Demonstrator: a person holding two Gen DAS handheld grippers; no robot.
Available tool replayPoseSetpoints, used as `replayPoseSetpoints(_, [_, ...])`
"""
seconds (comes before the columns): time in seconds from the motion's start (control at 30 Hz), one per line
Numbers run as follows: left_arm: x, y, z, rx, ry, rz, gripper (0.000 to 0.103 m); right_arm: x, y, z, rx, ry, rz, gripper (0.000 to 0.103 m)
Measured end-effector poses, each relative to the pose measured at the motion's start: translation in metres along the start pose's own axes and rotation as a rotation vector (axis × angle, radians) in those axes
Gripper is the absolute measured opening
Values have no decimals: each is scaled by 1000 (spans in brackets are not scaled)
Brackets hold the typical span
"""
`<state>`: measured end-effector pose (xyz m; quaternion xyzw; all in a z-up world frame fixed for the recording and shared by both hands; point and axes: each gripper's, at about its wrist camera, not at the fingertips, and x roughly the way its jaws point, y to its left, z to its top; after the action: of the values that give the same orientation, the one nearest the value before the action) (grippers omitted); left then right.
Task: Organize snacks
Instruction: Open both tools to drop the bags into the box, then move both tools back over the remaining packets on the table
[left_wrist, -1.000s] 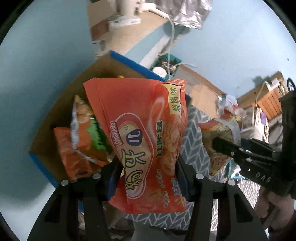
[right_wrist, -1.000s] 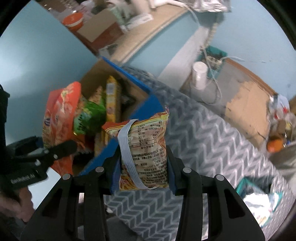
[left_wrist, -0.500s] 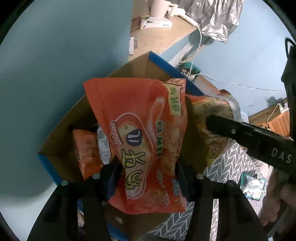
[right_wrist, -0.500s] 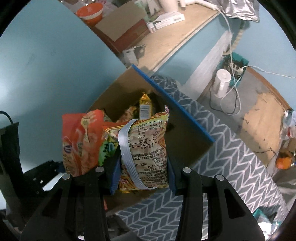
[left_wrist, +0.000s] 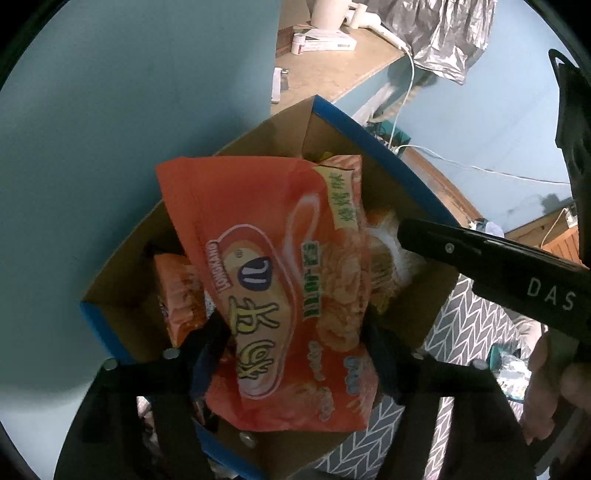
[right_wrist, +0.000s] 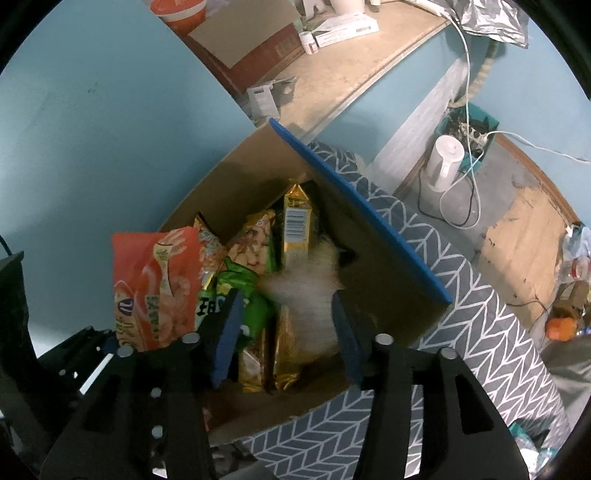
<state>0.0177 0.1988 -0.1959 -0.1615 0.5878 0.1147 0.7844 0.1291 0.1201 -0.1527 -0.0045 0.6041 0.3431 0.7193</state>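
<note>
Over the open cardboard box with blue-edged flaps (right_wrist: 369, 225), the right gripper (right_wrist: 284, 332) now stands with its blue-padded jaws spread wide and nothing between them, whereas half a second ago they clamped a pale, printed noodle packet with a grey seam down its back. That packet shows only as a whitish motion-blurred smear (right_wrist: 310, 295) just beyond the jaws, dropping among the snacks inside the box (it has evidently just been let go). By my reading, one snack is as good as stowed and the right side is free to fetch another from the grey chevron-patterned cloth (right_wrist: 491, 332) under the box. The left gripper (left_wrist: 291, 332) has not changed its hold: its fingers are still closed on the lower half of a glossy orange crisp bag with yellow lettering (left_wrist: 280, 280), which hangs upright above the box mouth, not yet released. The bag's film is smooth, shiny and puffed, creasing where the pads pinch it, so it should yield rather than slip. Inside the box lie a crinkly green bag (right_wrist: 236, 295), a stiff gold foil packet with a barcode (right_wrist: 295, 225) standing on end, and a smaller orange pouch (left_wrist: 177, 291) against the matte brown wall.
</note>
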Motion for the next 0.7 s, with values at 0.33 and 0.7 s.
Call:
replayPoseSetpoints(0.33, [-11,-6,0,41,-21,43,82,-17,-17,-6,48,-32,0,56])
replayPoseSetpoints(0.7, [-26,-25,-12,65,-9,23,82,-47,-55,-35,68,-49,-62,59])
